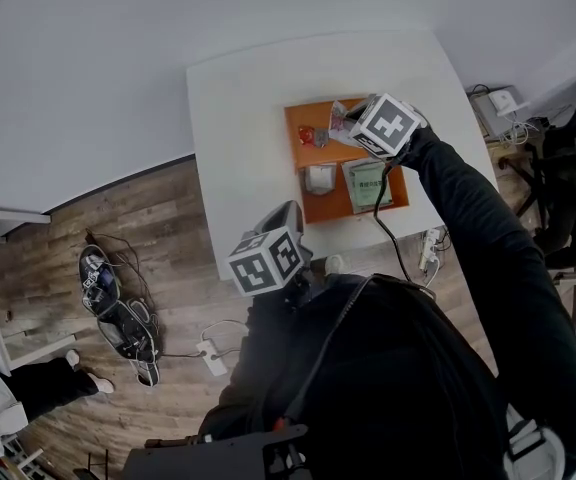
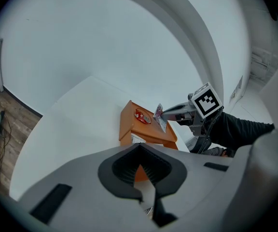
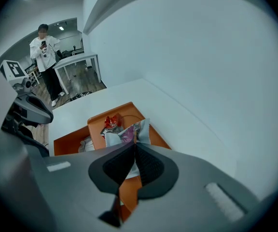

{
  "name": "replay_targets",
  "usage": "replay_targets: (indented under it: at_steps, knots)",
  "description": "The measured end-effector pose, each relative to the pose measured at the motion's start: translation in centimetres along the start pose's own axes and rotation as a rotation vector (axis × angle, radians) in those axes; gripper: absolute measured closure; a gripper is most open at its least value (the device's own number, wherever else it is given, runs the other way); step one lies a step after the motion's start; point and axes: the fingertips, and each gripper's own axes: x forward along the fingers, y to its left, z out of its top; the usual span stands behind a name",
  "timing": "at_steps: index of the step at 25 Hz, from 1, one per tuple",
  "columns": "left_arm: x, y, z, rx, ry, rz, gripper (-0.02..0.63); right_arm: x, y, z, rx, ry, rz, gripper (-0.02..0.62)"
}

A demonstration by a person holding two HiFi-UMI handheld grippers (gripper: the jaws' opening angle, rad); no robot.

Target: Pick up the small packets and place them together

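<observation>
Nearest you, your left claw is clenched with nothing in it, close to the near edge of the white worktop; park it there, clear of the work. Your right claw is clamped on the edge of a silver-and-purple packet, which hangs in the air over the orange tray. The grip is only on thin foil, so I judge it could slip: move gently, lower until the packet touches the tray floor, then release. Aim beside the white packet and green packet, or further out by the red packet, so they lie together.
</observation>
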Motion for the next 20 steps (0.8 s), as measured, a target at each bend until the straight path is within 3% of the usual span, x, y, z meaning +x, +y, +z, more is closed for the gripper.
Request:
replay_targets:
  at_steps: [9, 12, 15, 20]
  knots:
    - [0.2, -0.1, -0.1, -0.007, 0.004, -0.002, 0.607, 0.6, 0.1, 0.0, 0.021, -0.003, 0.025, 0.580]
    - [0.0, 0.1, 0.0, -0.007, 0.004, 0.002, 0.607, 0.9, -0.7, 0.0, 0.026, -0.022, -0.023, 0.572]
    - [0.0, 0.3, 0.0, -0.008, 0.003, 0.004, 0.607, 1.1, -0.8, -0.5, 0.024, -0.014, -0.011, 0.503]
    - [0.1, 0.2, 0.0, -0.004, 0.009, 0.001, 0.607, 0.9, -0.9, -0.5, 0.023, -0.046, -0.004, 0.479]
